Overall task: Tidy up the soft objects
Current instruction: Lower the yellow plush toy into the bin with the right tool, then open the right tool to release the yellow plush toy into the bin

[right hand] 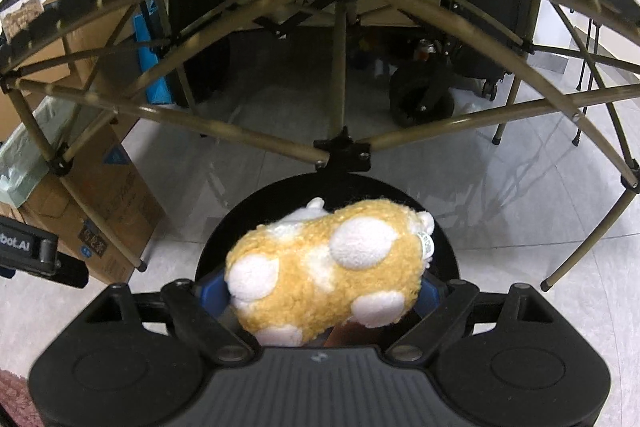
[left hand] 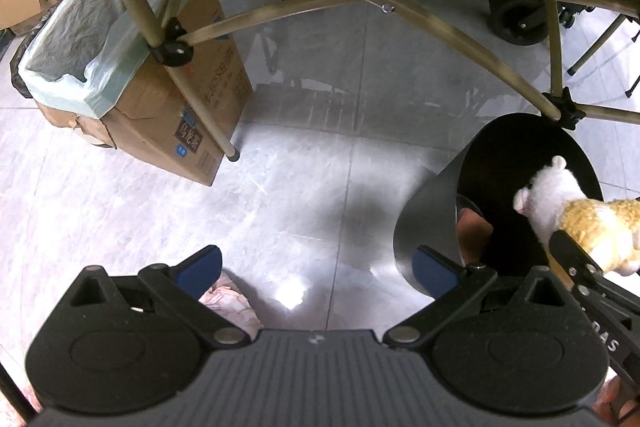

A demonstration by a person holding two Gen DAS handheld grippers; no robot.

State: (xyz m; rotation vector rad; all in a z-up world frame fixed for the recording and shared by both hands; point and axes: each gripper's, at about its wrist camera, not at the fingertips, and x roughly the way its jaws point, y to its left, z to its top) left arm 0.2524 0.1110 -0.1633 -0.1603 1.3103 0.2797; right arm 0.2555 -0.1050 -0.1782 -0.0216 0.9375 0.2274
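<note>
On my left wrist camera I can read Chinese print on the cardboard box [left hand: 176, 107] at the left: a dark label low on its near face reads "乌龙茶". Larger brown lettering higher on that face is upside down and I cannot make it out. At the far right edge, the right gripper [left hand: 580, 267] shows the white letters "DAS" on its black body. On my right wrist camera, the left gripper's body [right hand: 28, 247] at the left edge reads "boLAI", cut off at the frame edge.
</note>
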